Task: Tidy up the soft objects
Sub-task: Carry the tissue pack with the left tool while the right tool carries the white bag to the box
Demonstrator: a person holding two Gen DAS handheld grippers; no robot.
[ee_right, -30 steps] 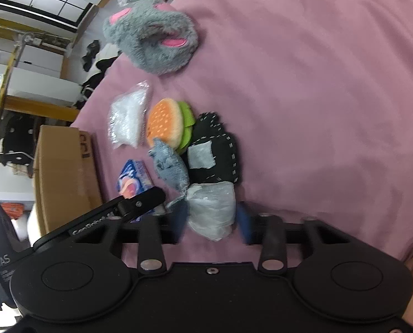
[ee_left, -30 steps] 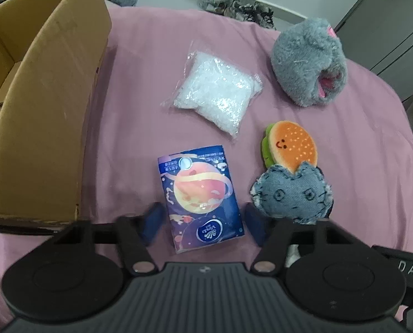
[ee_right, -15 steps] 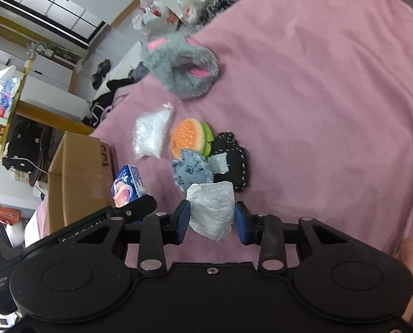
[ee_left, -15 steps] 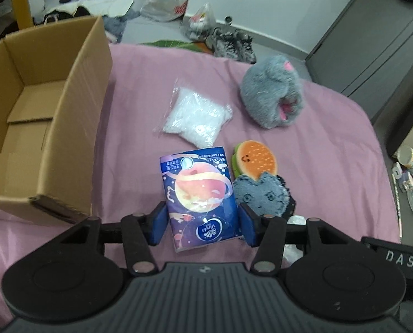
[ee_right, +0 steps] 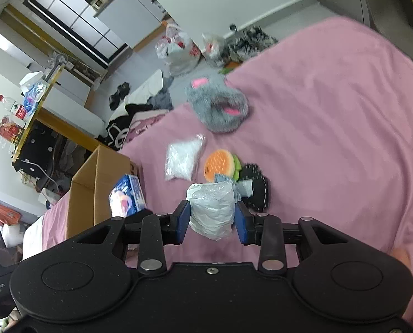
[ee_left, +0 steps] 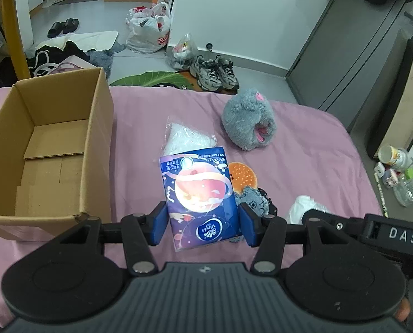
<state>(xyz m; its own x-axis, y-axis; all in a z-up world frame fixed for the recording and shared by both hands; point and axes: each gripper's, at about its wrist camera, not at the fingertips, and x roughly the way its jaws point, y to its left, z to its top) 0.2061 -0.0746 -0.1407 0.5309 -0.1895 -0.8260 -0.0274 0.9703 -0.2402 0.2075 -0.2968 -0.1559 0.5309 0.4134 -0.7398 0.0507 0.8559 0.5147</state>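
Above pink bedding (ee_left: pixel 303 166) (both lifted): left gripper (ee_left: pixel 203 226) clamps tissue pack (ee_left: pixel 201 194); right gripper (ee_right: pixel 212 219) clamps plastic-wrapped bundle (ee_right: pixel 210 208).

The tissue pack (ee_left: pixel 202 198) hides the burger toy's (ee_left: pixel 242 176) nine o'clock edge and part of the clear bag (ee_left: pixel 188 138). In the right wrist view the grey plush (ee_right: pixel 219 105) is motion-blurred.

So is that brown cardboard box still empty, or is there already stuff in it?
Empty, as far as shows. The open brown cardboard box shows only its bare floor flaps; the near corner is hidden behind its front wall.
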